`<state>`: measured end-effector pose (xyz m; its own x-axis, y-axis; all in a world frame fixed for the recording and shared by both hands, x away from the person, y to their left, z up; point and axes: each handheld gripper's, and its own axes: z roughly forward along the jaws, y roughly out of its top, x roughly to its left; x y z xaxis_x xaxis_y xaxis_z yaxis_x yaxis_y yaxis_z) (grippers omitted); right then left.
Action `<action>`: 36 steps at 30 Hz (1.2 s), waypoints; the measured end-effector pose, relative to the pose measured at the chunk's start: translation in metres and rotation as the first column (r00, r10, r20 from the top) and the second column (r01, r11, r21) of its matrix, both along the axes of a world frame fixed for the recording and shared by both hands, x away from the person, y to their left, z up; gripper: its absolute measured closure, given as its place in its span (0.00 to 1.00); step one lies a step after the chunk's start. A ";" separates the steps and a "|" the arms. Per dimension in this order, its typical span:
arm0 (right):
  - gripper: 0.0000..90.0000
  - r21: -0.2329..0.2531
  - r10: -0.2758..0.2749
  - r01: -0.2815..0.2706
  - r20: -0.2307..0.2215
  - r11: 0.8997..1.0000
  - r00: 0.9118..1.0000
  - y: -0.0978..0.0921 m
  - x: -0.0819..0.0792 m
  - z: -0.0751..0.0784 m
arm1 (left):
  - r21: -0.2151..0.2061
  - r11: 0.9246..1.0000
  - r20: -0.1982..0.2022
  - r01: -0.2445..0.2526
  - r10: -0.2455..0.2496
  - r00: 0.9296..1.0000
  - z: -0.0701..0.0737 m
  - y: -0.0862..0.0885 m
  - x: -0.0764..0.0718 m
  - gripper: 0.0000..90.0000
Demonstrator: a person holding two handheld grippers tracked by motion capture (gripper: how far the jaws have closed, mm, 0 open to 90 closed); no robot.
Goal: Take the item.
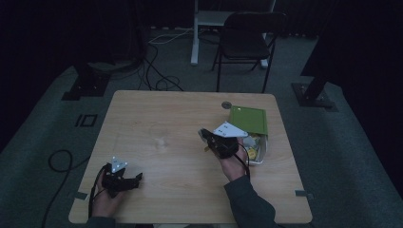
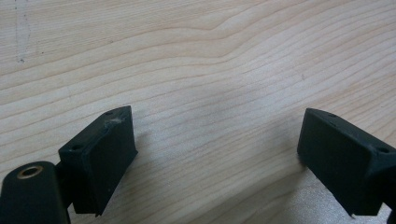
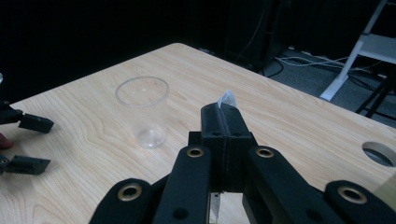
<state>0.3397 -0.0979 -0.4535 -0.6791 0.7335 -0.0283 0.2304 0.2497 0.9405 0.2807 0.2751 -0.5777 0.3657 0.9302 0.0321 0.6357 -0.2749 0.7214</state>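
Observation:
My right gripper point(image 1: 206, 136) hovers over the table's right half, just left of the box. In the right gripper view the right gripper point(image 3: 225, 115) is shut on a small white packet point(image 3: 227, 99), whose corner sticks up past the jaw tips. A clear plastic cup point(image 3: 142, 110) stands upright and empty beyond it, to the left; from above the cup point(image 1: 159, 141) is faint at mid-table. My left gripper point(image 1: 136, 179) rests low near the front left corner. Its jaws stand wide apart, and the left gripper point(image 2: 217, 135) has bare wood between them.
A clear container point(image 1: 256, 153) with yellow pieces and a raised green lid point(image 1: 248, 120) sits at the table's right edge. A round cable hole point(image 1: 226, 105) is near the back edge. Behind the table point(image 1: 157, 109) stand a black chair point(image 1: 247, 40) and floor cables.

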 end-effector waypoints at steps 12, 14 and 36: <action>1.00 0.020 0.038 -0.038 0.007 0.999 0.999 0.016 0.008 0.006 | 0.000 1.000 0.000 0.000 0.000 1.000 0.000 0.000 0.000 0.13; 1.00 0.019 0.042 -0.042 0.004 0.999 0.999 0.019 0.009 0.006 | 0.000 1.000 0.000 0.000 0.000 1.000 0.000 0.000 0.000 0.13; 1.00 0.044 0.088 -0.087 -0.011 0.995 0.996 0.049 0.026 0.011 | -0.002 1.000 0.003 -0.002 0.002 1.000 0.000 0.000 0.000 0.13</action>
